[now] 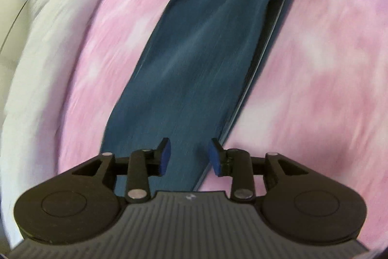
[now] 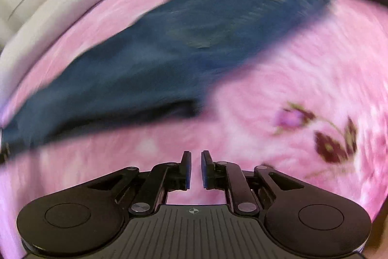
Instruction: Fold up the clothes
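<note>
Black and angled down, your left gripper (image 1: pixel 189 155) hangs with jaws apart and empty over the near end of the blue trousers (image 1: pixel 206 40). Your right gripper (image 2: pixel 196 168) shows a narrow empty gap above the pink bedspread (image 2: pixel 278 79); blur smears the trousers' far end.

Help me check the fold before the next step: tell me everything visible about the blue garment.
The blue garment is dark teal-blue woven fabric, laid as a long, narrow, flat strip on the pink floral cover. Layered edges show along one side, suggesting it is already folded lengthwise. Both views are blurred, so details are unclear. Neither hand-held gripper holds it.
</note>
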Available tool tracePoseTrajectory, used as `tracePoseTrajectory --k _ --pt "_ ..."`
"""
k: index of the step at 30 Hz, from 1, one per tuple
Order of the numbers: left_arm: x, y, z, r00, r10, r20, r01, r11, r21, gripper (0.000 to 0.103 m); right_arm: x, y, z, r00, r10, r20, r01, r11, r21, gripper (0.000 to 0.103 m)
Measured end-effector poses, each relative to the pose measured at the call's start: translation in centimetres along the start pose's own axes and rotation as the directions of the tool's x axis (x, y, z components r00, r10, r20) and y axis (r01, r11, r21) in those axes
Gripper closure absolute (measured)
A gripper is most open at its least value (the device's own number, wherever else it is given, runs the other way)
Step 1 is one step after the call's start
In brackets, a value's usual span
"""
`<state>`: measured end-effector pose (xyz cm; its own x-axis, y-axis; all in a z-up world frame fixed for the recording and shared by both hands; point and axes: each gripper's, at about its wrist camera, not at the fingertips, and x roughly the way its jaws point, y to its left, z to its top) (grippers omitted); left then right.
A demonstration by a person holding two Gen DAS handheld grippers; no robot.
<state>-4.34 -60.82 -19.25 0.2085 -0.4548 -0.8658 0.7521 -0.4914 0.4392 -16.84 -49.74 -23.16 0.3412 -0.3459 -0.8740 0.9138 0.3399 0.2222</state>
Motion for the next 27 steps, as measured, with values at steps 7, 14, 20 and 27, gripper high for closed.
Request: tracePoseTrajectory --k 7,14,20,27 --pt "-1.0 1.7 -9.7 0.980 0.120 -0.162 -0.127 0.991 -0.034 0.069 1.7 8.7 -1.1 0.992 0.124 -0.018 -0.121 0.913 -0.389 0.085" --pt "0.8 1.7 -14.1 0.969 0.210 -0.133 -0.193 0.972 0.135 0.067 4.5 16.7 -1.8 0.988 0.153 0.018 -0.104 0.748 -0.656 0.073" --pt "2.0 3.3 -15.9 0.972 0.227 -0.057 -0.207 0.947 0.244 0.095 6.1 20.2 -1.8 0.990 0.136 0.029 -0.079 0.718 -0.692 0.072" --pt "2.6 2.1 -17.9 0.989 0.147 -0.033 -0.133 0.954 0.269 0.096 7.6 27.4 0.0 0.970 0.243 -0.003 -0.163 0.639 -0.751 0.071"
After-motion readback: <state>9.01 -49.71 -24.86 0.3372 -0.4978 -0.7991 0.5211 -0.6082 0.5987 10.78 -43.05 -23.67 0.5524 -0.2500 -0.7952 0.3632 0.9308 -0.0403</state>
